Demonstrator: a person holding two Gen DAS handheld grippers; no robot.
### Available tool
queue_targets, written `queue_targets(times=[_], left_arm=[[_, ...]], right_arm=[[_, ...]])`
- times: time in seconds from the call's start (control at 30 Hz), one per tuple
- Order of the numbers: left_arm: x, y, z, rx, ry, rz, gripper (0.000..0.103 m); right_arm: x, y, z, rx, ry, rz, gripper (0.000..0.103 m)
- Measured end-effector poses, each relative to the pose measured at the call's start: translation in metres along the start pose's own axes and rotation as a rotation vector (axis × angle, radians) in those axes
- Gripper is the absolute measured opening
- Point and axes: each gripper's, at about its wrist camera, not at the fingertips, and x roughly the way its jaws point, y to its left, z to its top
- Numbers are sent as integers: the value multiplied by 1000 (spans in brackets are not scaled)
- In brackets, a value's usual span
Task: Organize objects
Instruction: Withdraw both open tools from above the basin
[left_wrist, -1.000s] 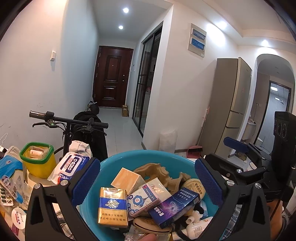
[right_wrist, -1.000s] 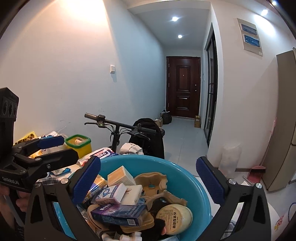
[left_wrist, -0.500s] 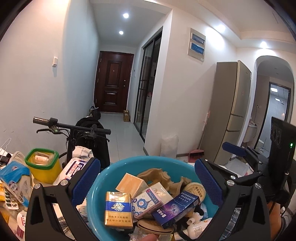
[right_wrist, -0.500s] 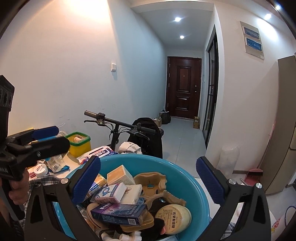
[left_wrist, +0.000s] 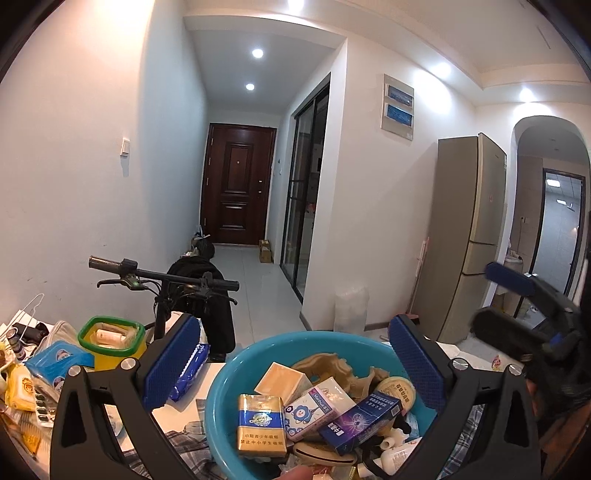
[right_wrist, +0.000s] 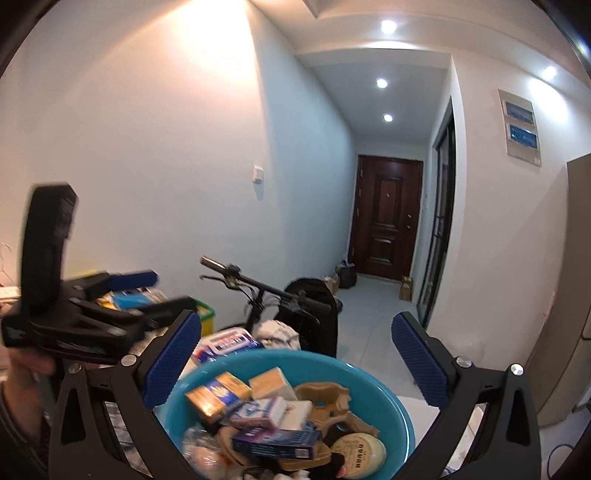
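White walls run back along a hallway to a dark wooden door (left_wrist: 236, 184), with a bicycle handlebar (left_wrist: 162, 274) leaning in just behind the table and a tall beige fridge (left_wrist: 469, 236) off to the side. Up front sits a teal plastic basin (left_wrist: 236, 373), heaped with small things: a gold and blue cigarette pack (left_wrist: 261, 424) standing near the front, a white box with blue cartoon figures (left_wrist: 317, 408) beside it, a dark purple box (left_wrist: 360, 419) lying at a slant, a tan box (left_wrist: 282, 380) behind them, a round cream-lidded jar (left_wrist: 398, 390), and some beige moulded pieces piled at the back. To one side of the basin stand a yellow tub with a green rim (left_wrist: 112, 343), a blue wipes packet (left_wrist: 190, 369) and loose sachets on the table (left_wrist: 181, 413). The left gripper (left_wrist: 295, 363) hangs above the basin with its blue-padded jaws spread wide, one pad over the wipes and the other over the basin's far rim, gripping nothing. The right gripper (right_wrist: 295, 360) is likewise wide apart and empty, poised over the same basin; in the left camera's view it appears blurred at the edge, so its fingers are hard to read there.
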Motion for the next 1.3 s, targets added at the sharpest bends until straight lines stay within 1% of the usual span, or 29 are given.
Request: queue_targets(times=[0.13, 0.2, 0.27, 0.33, 0.4, 0.47, 0.57, 0.6, 0.63, 0.7, 0.77, 0.87, 0.93, 0.97, 1.0, 1.03, 1.1, 1.3], left_arm=[[-8, -3, 4, 27, -14, 15, 103], [-11, -3, 6, 24, -21, 10, 103], [-14, -4, 7, 20, -23, -2, 103], [-17, -6, 9, 23, -30, -5, 103], [-21, -8, 10, 30, -39, 0, 103], [-25, -9, 12, 36, -48, 1, 103], [-29, -12, 14, 40, -60, 3, 103], [-30, -13, 15, 39, -61, 6, 103], [-30, -14, 15, 40, -57, 11, 103], [-29, -16, 16, 46, -45, 32, 103], [-29, -19, 16, 53, -50, 43, 103], [-31, -22, 16, 49, -70, 47, 103], [-30, -23, 17, 43, -75, 51, 103], [-29, -24, 17, 40, -74, 55, 103], [-28, -25, 17, 36, -73, 61, 103], [-26, -27, 16, 33, -71, 64, 103], [-23, -30, 16, 31, -63, 67, 103], [-25, -38, 18, 10, -73, 95, 103]], right_arm=[[-26, 12, 15, -14, -25, 19, 103], [-42, 14, 21, -18, -41, 36, 103], [-59, 15, 24, -22, -54, 57, 103], [-74, 16, 21, -30, -59, 53, 103], [-92, 18, 10, -35, -63, 48, 103], [-103, 20, -7, -25, -45, 61, 103], [-117, 26, -45, -8, -19, 94, 103], [-124, 30, -61, -22, -31, 95, 103], [-127, 33, -74, -37, -31, 79, 103], [-128, 39, -100, -67, 14, 30, 103], [-121, 34, -120, -56, 67, 27, 103], [-111, 18, -142, 28, 113, 53, 103], [-110, 2, -162, 107, 80, 40, 103], [-107, -2, -171, 128, 103, 18, 103], [-100, -5, -178, 135, 166, -5, 103], [-94, -7, -181, 136, 205, -11, 103], [-87, -8, -184, 146, 230, 10, 103], [-73, 1, -190, 103, 294, 16, 103]])
